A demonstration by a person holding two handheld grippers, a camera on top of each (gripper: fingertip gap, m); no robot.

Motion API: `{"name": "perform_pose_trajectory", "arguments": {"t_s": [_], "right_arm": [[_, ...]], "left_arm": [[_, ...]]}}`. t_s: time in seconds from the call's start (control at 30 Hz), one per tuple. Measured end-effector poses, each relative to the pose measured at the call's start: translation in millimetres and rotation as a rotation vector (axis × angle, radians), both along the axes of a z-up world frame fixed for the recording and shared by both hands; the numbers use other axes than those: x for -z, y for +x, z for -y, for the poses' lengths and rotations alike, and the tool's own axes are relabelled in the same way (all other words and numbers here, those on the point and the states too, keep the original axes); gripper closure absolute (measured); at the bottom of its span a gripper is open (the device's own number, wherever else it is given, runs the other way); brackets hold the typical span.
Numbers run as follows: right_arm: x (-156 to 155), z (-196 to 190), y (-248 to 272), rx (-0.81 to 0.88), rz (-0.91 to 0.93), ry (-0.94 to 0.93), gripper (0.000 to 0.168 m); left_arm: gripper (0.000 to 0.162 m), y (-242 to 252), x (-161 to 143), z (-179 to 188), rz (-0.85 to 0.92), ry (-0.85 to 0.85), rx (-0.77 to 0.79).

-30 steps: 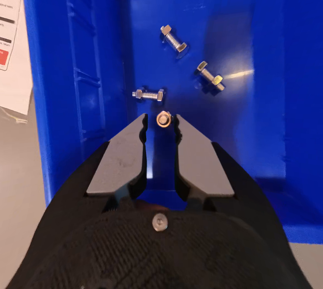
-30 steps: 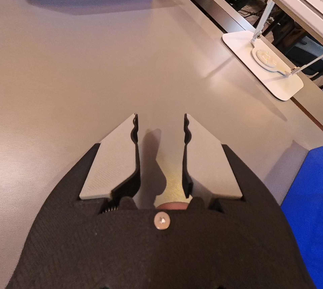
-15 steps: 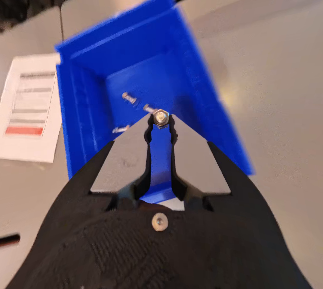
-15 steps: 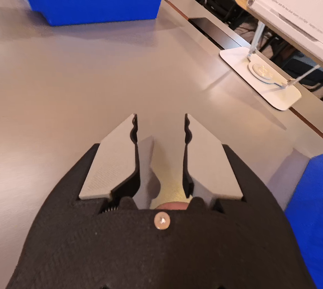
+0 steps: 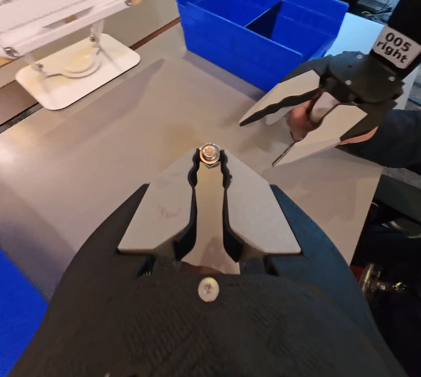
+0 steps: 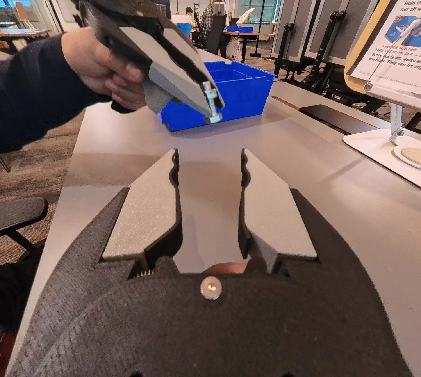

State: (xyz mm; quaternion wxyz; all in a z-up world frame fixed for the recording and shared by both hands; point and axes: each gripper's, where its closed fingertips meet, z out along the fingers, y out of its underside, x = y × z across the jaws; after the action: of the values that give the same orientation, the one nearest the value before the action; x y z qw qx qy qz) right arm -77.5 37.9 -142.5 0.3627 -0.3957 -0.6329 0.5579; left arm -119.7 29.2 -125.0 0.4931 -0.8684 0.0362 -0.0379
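My left gripper (image 5: 209, 157) is shut on a silver bolt with a nut on it (image 5: 209, 154), held in the air above the grey table (image 5: 114, 138). In the right wrist view the left gripper (image 6: 210, 102) comes in from the upper left with the bolt (image 6: 211, 103) upright between its tips, head at the bottom. My right gripper (image 6: 209, 156) is open and empty, low over the table. It also shows in the left wrist view (image 5: 257, 138), to the right of the bolt, held by a hand.
A blue divided bin (image 5: 262, 31) stands at the far side of the table; a blue bin also shows in the right wrist view (image 6: 239, 92). A white stand with an instruction sheet (image 5: 75, 65) is at the left. A corner of another blue bin (image 5: 13, 311) is at the near left. Some 6 centimetres of space lies between my two pairs of fingers.
My left gripper closed on the bolt in the blue bin, lifted it out and swung away over the table. My right gripper rose and tilted up, staying open.
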Motion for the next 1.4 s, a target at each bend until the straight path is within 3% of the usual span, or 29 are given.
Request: {"name": "perform_pose_trajectory", "arguments": {"t_s": [0.17,0.4,0.53,0.9,1.13,1.4], "right_arm": [[7.3,-6.0,-6.1,0.051,0.030,0.007,0.117],[2.2,-6.1,-5.0,0.063,-0.017,0.041,0.125],[4.7,0.7,-1.9,0.028,-0.014,0.084,0.152],[-0.3,-2.2,2.4,-0.032,0.012,-0.045,0.152],[-5.3,-1.8,4.0,-0.072,0.009,-0.128,0.152],[-8.8,0.5,6.3,-0.128,0.015,-0.217,0.152]], "left_arm": [[0.147,33.9,2.8,-14.8,0.119,0.025,0.113],[0.147,52.7,12.9,-19.0,0.121,-0.009,0.170],[0.147,52.1,14.4,-21.0,0.128,-0.003,0.159],[0.145,47.4,2.7,-19.1,0.153,0.129,0.117],[0.144,41.5,8.0,-12.6,0.270,0.198,0.081],[0.156,50.0,0.9,-14.1,0.396,0.315,0.122]]}}
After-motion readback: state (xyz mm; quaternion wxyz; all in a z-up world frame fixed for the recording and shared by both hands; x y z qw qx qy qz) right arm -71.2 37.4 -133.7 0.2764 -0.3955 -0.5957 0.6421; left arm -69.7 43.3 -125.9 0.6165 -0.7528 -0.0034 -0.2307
